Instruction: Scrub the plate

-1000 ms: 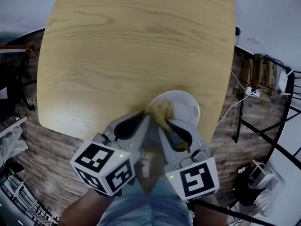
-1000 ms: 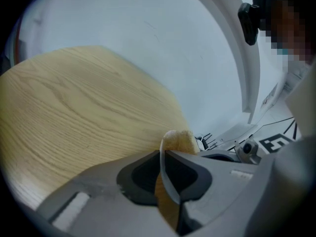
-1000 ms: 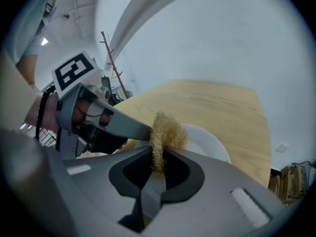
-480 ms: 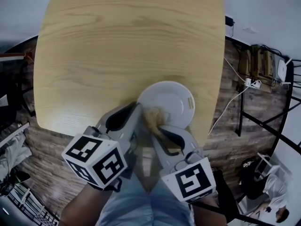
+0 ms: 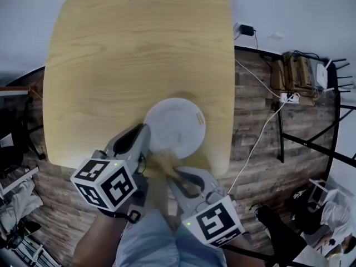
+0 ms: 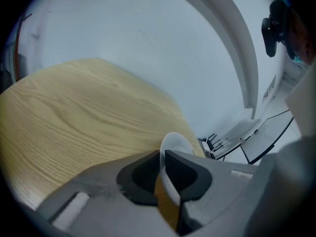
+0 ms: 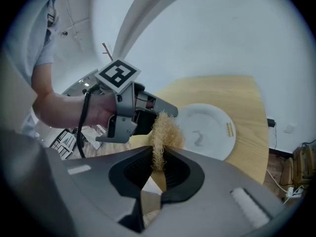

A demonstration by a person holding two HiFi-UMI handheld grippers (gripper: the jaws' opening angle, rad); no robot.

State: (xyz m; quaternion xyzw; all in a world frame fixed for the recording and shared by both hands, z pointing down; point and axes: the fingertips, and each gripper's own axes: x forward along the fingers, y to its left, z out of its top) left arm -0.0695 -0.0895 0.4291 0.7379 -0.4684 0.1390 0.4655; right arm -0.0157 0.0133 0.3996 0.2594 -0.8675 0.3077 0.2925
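The left gripper (image 5: 146,142) is clamping the white plate (image 5: 177,121) by its rim while the right gripper (image 5: 170,172) is pinching a tan fibrous scrubber (image 5: 163,161) beside it.

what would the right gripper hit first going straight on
Probably the near rim of the plate, scrubber leading, beside where the left gripper clamps it; depth unclear, so maybe that gripper instead.

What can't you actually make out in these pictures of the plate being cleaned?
1. Yellow mark on the plate rim: too small to read, right gripper view.
2. Plate's near edge, head view: covered by the left gripper and scrubber.
3. Plate's face, left gripper view: hidden behind the jaws; only a rim sliver shows.
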